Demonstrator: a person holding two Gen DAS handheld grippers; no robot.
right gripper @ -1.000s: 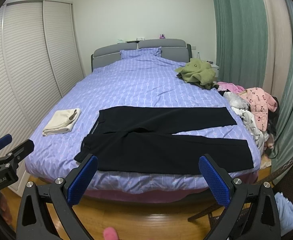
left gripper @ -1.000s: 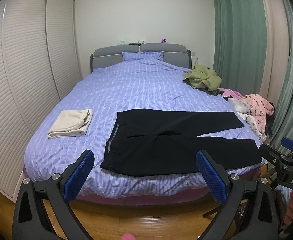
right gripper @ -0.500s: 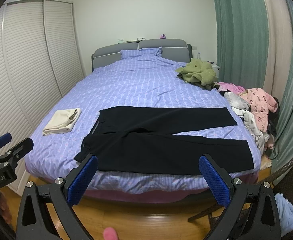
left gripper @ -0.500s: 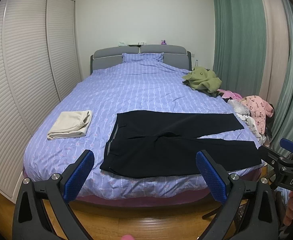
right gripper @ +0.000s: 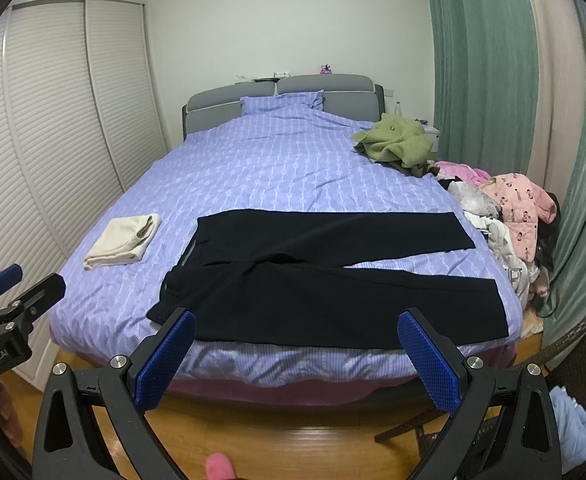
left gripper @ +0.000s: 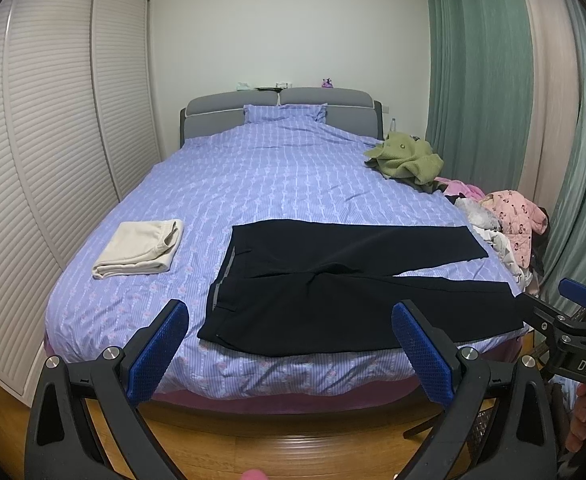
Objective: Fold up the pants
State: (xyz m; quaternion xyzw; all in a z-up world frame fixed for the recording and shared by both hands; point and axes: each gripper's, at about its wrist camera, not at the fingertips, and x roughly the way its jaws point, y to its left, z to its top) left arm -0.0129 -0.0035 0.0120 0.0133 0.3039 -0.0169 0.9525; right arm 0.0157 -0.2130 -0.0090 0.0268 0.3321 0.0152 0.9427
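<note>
Black pants (left gripper: 341,284) lie flat across the near end of the bed, waistband to the left, both legs stretched to the right; they also show in the right wrist view (right gripper: 325,276). My left gripper (left gripper: 289,348) is open and empty, held off the foot of the bed, short of the pants. My right gripper (right gripper: 295,354) is open and empty, also short of the bed. The right gripper shows at the right edge of the left wrist view (left gripper: 573,320); the left one shows at the left edge of the right wrist view (right gripper: 9,304).
The bed (left gripper: 277,176) has a purple striped cover. A folded cream garment (left gripper: 139,248) lies left of the pants. A green garment (left gripper: 405,158) and a pile of pink and white clothes (left gripper: 505,224) lie on the right side. Wardrobe doors (left gripper: 45,152) stand left, curtains (left gripper: 481,80) right.
Both views have shifted slightly, the bed sitting a touch higher and farther. The pants have not moved and both grippers stay open.
</note>
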